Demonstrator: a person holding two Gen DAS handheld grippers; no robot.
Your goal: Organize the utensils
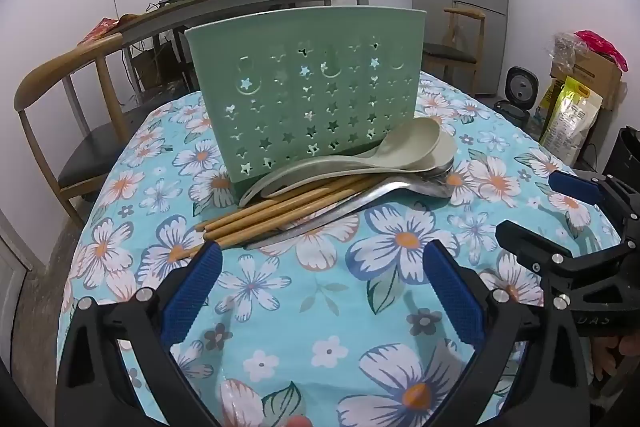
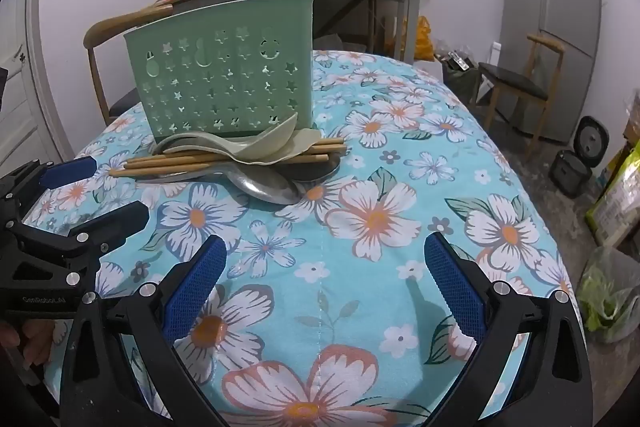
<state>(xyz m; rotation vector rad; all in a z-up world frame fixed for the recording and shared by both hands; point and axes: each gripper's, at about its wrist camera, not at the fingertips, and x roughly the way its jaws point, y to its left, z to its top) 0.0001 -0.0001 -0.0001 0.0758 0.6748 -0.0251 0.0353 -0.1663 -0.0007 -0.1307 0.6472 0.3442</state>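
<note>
Heaped against the foot of the green star-cut holder (image 1: 306, 95): bamboo chopsticks (image 1: 280, 207), beige plastic spoons (image 1: 360, 155), steel spoons (image 1: 400, 187). Likely light, stiff, slick on the steel; best pinched mid-handle, one at a time. Left gripper (image 1: 326, 301) and right gripper (image 2: 326, 291) spread wide, holding nothing, poised over the floral tablecloth (image 2: 360, 211).
</note>
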